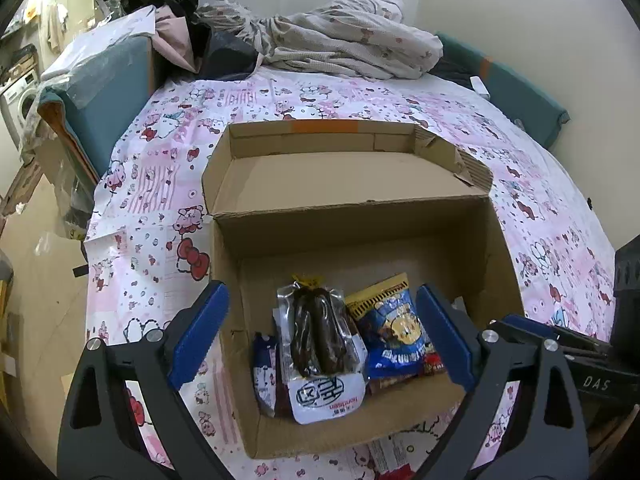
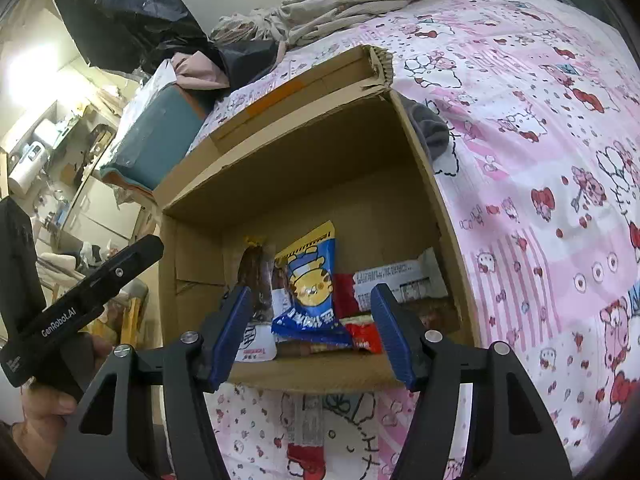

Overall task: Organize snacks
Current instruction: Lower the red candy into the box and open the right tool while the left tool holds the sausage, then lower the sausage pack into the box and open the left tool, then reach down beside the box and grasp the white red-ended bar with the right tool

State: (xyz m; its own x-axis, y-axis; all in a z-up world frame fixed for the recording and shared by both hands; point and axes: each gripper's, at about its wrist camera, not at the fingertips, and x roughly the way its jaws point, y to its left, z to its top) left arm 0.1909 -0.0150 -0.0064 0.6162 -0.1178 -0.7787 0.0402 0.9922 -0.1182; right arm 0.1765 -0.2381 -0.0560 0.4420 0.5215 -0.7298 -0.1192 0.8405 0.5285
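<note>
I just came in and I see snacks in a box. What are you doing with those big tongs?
A person is tidying snacks into the brown cardboard box on the pink cartoon-print cloth. Both tongs, left and right, hang open over the box and hold nothing. Inside lie a clear packet with dark sausages, a blue and yellow snack bag with a cartoon tiger and a few more packets. Another packet lies on the cloth just in front of the box.

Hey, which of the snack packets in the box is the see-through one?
The dark sausage packet, left of the blue tiger-print bag in the cardboard box; its clear wrap shows the food, the others are printed.
</note>
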